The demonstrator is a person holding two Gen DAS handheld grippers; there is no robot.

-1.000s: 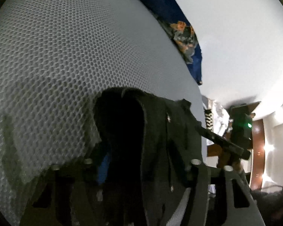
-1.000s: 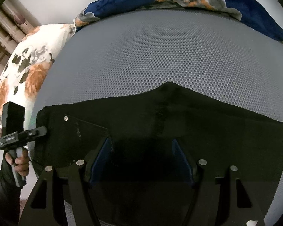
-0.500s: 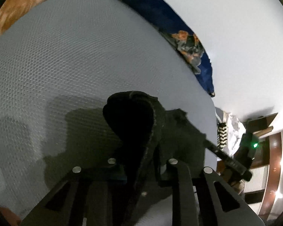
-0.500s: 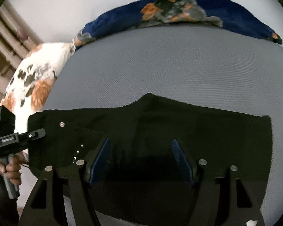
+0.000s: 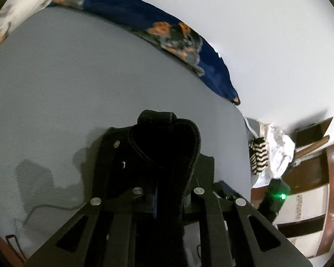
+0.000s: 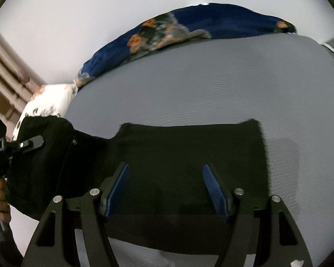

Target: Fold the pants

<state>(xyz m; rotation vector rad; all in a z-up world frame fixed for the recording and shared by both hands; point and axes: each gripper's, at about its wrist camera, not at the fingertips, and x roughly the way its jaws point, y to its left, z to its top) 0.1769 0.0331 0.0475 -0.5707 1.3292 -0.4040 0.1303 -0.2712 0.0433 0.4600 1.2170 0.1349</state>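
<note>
Fold begun: left gripper (image 5: 167,200) has just closed, pinching the lifted pants (image 6: 189,155) edge; right gripper (image 6: 167,187) wide (empty); remainder lies flat.

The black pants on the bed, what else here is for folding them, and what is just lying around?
For the folding:
- black fabric pants
- left gripper, shut on a bunched end of them, having just closed
- right gripper, open over them
- grey mesh bed cover beneath

Just lying about:
- dark blue flowered blanket
- white flowered pillow
- black-and-white striped cloth
</note>
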